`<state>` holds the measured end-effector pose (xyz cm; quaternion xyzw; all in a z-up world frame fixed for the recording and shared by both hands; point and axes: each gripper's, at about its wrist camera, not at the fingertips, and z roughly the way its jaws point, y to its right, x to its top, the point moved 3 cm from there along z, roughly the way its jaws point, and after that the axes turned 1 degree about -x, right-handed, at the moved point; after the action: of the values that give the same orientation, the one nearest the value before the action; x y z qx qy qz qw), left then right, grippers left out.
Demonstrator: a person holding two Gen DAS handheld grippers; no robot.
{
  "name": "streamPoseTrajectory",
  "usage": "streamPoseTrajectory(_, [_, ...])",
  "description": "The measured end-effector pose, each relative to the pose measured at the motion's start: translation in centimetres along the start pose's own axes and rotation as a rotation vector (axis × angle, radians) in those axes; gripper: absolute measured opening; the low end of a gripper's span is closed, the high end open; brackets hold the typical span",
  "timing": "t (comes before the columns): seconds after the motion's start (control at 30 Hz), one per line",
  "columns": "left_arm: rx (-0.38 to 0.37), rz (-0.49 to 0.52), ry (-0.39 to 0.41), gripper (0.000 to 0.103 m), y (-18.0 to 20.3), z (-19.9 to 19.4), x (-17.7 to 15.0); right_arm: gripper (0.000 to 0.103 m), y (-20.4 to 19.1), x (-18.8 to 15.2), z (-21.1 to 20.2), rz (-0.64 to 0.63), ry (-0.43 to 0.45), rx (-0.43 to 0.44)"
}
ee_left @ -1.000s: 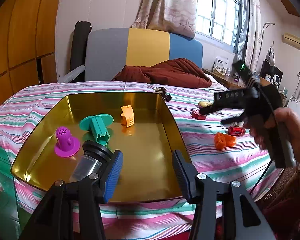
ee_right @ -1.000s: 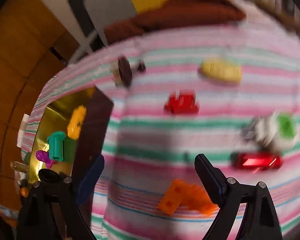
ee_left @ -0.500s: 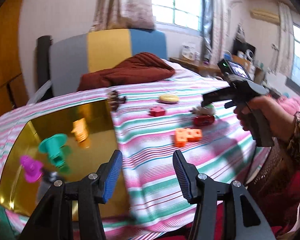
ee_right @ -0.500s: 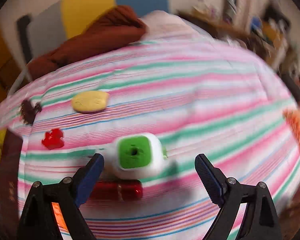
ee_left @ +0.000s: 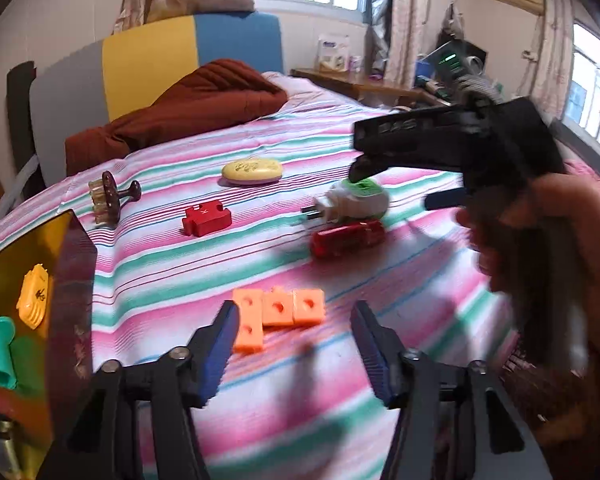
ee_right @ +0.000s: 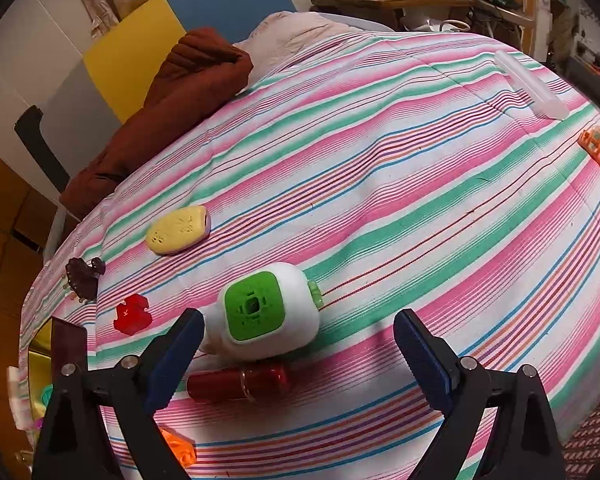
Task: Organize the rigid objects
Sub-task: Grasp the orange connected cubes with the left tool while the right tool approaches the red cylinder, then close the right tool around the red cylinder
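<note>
Striped bedspread (ee_right: 380,184) — left tongs (ee_left: 294,328) opening, seemingly empty, over orange blocks (ee_left: 278,314) — right tongs (ee_right: 298,344) opening around white-green plug (ee_right: 260,312)

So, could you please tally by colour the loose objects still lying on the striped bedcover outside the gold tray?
Red: 2 (puzzle-shaped block, cylinder)
Orange: 1 (block piece)
Yellow: 1 (oval soap)
White and green: 1 (plug-in device)
Brown: 1 (brush)
Total: 6

Surface: striped bedspread (ee_right: 380,168)
On it: yellow soap (ee_left: 252,171), red puzzle piece (ee_left: 206,221), orange blocks (ee_left: 278,314), white-green plug-in device (ee_right: 266,312), red lighter (ee_left: 346,237), brown brush (ee_left: 110,197), gold tray (ee_left: 28,248), brown blanket (ee_left: 180,116)
</note>
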<state>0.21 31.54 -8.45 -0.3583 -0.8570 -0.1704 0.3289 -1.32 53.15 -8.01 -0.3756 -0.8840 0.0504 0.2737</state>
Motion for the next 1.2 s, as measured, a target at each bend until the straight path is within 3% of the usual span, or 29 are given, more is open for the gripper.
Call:
streamPoseTrajectory(0.23, [0.012,0.003,0.019,0.062,-0.4,2.5,0.8,0.096,-0.4,0.1,0.4,-0.003,-0.004,0.015])
streamPoseTrajectory(0.43, [0.046,0.086,0.026,0.061,-1.2,3.9,-0.5,0.096,-1.4,-0.2,0.6,-0.055,-0.009,0.029])
streamPoseTrajectory(0.53, [-0.034,0.035,0.053,0.06,-2.5,3.6,-1.2,0.096,-2.1,-0.6,0.6,-0.092,-0.018,0.033])
streamPoseTrajectory(0.7, [-0.092,-0.012,0.086,0.06,-3.4,2.8,-1.6,0.096,-3.5,-1.6,0.7,-0.173,-0.035,-0.011])
streamPoseTrajectory(1.2, [-0.099,-0.022,0.117,0.06,-3.5,2.2,-2.3,0.095,-5.1,-3.8,2.3,-0.326,-0.124,-0.087])
